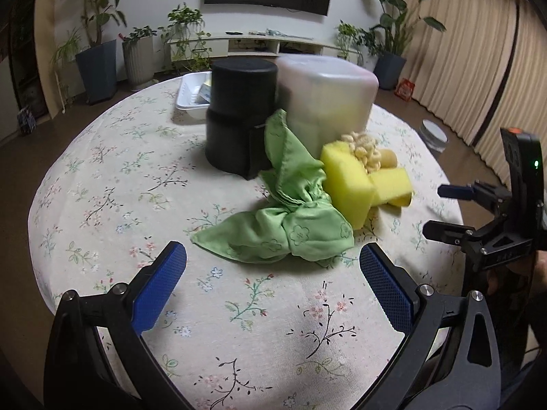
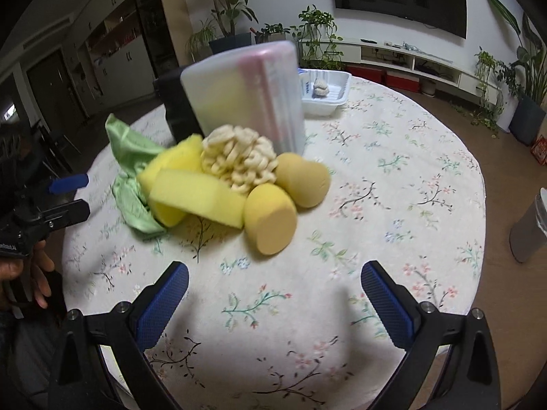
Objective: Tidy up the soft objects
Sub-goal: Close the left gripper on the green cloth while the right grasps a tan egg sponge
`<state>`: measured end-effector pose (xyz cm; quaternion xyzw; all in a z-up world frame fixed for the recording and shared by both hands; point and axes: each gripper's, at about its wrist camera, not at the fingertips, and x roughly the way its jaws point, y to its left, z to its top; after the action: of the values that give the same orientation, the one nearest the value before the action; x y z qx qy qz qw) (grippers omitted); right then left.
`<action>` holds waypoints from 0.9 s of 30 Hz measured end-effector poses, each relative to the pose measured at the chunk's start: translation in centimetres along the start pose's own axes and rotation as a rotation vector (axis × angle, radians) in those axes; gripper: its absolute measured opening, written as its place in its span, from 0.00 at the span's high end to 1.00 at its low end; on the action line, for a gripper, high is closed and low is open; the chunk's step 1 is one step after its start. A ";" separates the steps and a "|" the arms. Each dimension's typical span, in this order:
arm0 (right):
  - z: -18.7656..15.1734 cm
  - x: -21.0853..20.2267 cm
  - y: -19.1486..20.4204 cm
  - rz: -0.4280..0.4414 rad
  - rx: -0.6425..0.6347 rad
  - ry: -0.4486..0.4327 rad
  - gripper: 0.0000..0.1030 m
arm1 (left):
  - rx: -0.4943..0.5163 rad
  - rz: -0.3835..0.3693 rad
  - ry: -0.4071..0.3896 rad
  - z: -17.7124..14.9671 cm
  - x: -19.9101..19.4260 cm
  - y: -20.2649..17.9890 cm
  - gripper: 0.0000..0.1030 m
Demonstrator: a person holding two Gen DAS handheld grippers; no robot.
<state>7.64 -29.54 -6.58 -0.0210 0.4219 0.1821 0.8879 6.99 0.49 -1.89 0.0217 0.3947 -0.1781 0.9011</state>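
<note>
A crumpled green cloth (image 1: 287, 218) lies mid-table, just beyond my open left gripper (image 1: 271, 263). Right of the cloth sit two yellow sponges (image 1: 345, 184), a cream looped scrubber (image 1: 364, 148) and a tan sponge (image 1: 388, 157). In the right wrist view, two tan rounded sponges (image 2: 270, 222) lie nearest my open right gripper (image 2: 275, 273). Behind them are the yellow sponges (image 2: 198, 194), the scrubber (image 2: 239, 160) and the green cloth (image 2: 133, 171). Both grippers hold nothing. Each shows in the other's view: the right gripper (image 1: 441, 210) and the left gripper (image 2: 71, 194).
A black cylindrical container (image 1: 239, 119) and a translucent white container (image 1: 328, 102) stand behind the pile. A white tray (image 1: 193, 95) sits at the far edge of the round floral table (image 1: 102, 188). A grey bin (image 2: 530, 229) stands on the floor. A hand (image 2: 20, 273) grips the left tool.
</note>
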 end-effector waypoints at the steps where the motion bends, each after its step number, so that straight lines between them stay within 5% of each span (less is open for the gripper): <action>1: 0.0 0.2 0.2 -0.004 -0.005 0.002 0.00 | 0.006 0.001 0.004 -0.1 0.2 -0.2 0.00; 15: 0.6 2.0 0.3 -0.011 0.039 0.018 0.01 | 0.003 0.011 0.049 0.7 3.0 -0.7 0.00; 27: 1.9 3.7 -0.3 0.003 0.062 0.038 0.12 | -0.002 0.045 0.089 1.7 5.2 -0.8 0.00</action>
<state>11.26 -28.35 -8.15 0.0037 0.4441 0.1699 0.8797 11.18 -2.14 -4.35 0.0377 0.4341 -0.1563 0.8864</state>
